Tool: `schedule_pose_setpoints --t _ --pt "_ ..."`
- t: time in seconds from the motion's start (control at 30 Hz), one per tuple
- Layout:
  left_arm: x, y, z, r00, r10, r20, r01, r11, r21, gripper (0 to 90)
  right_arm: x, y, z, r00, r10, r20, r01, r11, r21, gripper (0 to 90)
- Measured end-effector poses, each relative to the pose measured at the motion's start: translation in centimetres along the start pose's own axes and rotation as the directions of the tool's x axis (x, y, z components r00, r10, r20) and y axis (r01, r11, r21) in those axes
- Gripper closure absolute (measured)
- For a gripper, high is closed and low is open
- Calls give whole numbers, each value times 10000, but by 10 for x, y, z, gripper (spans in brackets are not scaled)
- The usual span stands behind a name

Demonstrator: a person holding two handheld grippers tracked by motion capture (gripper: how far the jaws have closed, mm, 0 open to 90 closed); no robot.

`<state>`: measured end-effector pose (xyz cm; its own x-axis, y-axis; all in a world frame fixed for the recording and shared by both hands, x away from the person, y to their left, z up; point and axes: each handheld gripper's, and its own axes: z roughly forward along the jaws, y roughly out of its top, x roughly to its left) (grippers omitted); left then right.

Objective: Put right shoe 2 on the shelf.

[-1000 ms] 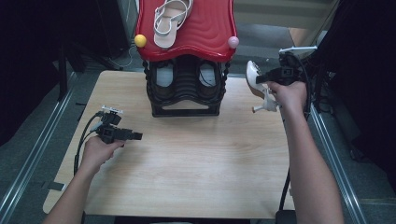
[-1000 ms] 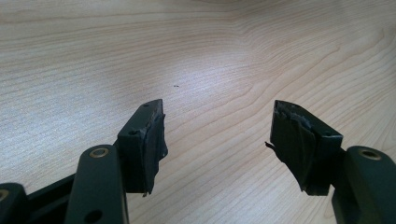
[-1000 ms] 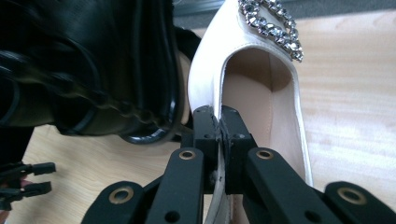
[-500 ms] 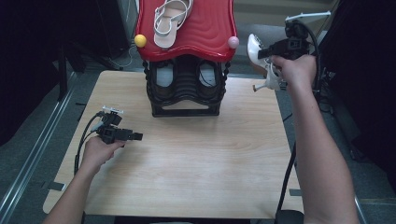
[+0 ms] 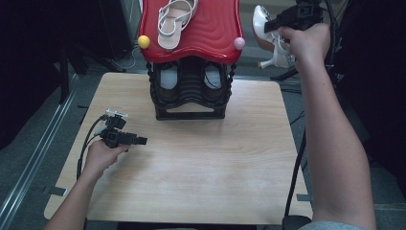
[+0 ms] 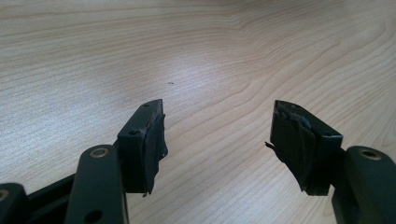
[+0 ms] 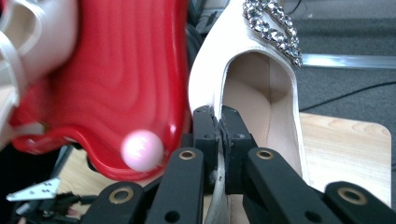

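The high view looks forward and down from above the person's side of the desk, taking in its whole top, with the red shoe rack at the upper middle of the frame. The left gripper view sits very near the desk's surface, looking along its 2 jaws across bare wood. The right gripper view looks past its own jaws, very close to a white shoe and the rack's red top. This view and the high view share the rack, its pink ball and the white shoe.

Black two-jaw hand-held gripper, brass-ringed screws, trailing cable.
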<state>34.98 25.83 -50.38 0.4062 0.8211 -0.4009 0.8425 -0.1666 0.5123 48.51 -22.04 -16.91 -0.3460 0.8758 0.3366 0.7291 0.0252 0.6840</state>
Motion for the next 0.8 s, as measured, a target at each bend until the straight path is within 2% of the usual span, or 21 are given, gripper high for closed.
schedule_pose_setpoints --t 0.2,0.43,0.7,0.8 --pt "-1 0 0 10000 -5 69 5 10000 14 357 15 20 -11 9999 36 -157 -42 9992 -385 887" --pt "-1 0 -1 9999 28 149 -27 10000 -31 356 40 42 -10 9988 -398 -294 378 9971 -656 887" --pt "0 0 -1 9997 49 251 -48 10000 -41 355 70 57 15 9955 -758 -571 719 9951 -678 887" --pt "-1 0 -1 9996 45 292 -45 10000 -4 355 80 59 27 9938 -1009 -457 981 9934 -598 887"
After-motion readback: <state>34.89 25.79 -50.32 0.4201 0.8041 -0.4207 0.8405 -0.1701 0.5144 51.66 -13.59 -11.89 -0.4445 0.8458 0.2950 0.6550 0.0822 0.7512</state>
